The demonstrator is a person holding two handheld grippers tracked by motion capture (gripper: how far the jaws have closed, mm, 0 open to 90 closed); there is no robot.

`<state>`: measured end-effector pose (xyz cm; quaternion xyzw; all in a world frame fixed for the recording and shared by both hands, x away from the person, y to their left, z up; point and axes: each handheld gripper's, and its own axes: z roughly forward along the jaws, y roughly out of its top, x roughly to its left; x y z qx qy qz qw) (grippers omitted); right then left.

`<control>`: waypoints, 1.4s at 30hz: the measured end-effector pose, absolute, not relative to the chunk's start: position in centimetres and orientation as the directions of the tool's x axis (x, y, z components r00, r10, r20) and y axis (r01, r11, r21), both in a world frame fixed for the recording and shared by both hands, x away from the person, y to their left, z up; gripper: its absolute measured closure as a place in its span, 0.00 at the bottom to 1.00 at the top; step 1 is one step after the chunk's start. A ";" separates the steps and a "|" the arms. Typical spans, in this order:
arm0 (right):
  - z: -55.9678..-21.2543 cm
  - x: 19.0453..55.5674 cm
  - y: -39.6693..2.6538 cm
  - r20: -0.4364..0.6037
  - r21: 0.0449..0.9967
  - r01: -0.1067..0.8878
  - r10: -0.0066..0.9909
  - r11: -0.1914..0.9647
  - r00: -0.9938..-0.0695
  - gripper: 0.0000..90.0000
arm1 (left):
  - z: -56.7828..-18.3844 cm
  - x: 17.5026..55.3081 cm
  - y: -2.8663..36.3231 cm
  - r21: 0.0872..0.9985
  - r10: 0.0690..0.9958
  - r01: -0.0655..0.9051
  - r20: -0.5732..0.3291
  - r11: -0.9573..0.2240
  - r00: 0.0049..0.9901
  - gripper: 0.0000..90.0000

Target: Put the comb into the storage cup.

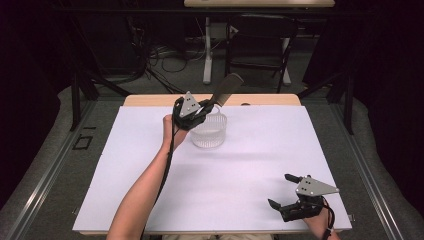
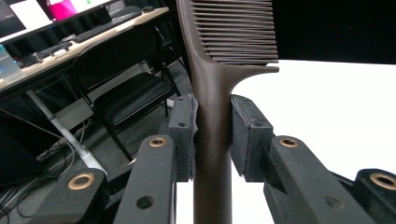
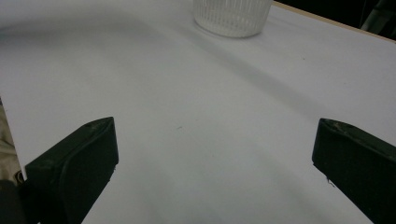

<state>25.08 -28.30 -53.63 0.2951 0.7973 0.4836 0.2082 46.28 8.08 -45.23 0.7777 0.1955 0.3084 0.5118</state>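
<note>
While the left arm stretches far up the white table (image 1: 250,165), its hand holds the left gripper (image 1: 202,107) just above a clear ribbed cup (image 1: 209,131). The wrist bends up, so the gripper points away from the person, toward the far edge. Its jaws squeeze the handle of a dark brown comb (image 2: 212,135), one pad on each side. From above, the comb (image 1: 226,90) sticks up and leans to the right, past the table's far edge. Close up, the comb's teeth point to the right, and the top of the comb is cut off by the picture's edge.

Down at the near right corner, the right gripper (image 1: 283,192) sits low by the table with its jaws spread wide and nothing between them. Just a bit of that wrist shows at the bottom edge. Its own camera sees the cup (image 3: 232,16) far off, with the cup's top cut off.

You cannot tell if anything is inside the cup.
</note>
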 end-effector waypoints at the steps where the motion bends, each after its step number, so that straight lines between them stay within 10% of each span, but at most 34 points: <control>1: -53.6 25.1 -28.3 -0.048 0.894 0.269 0.672 0.359 -0.739 0.00 | -45.3 46.3 8.0 0.916 0.614 -0.012 0.279 -0.402 0.739 0.80; 42: -53.6 25.0 -28.4 -0.044 0.893 0.273 0.674 0.357 -0.738 0.00 | -47.1 47.3 8.1 0.912 0.612 0.039 0.242 -0.408 0.753 0.80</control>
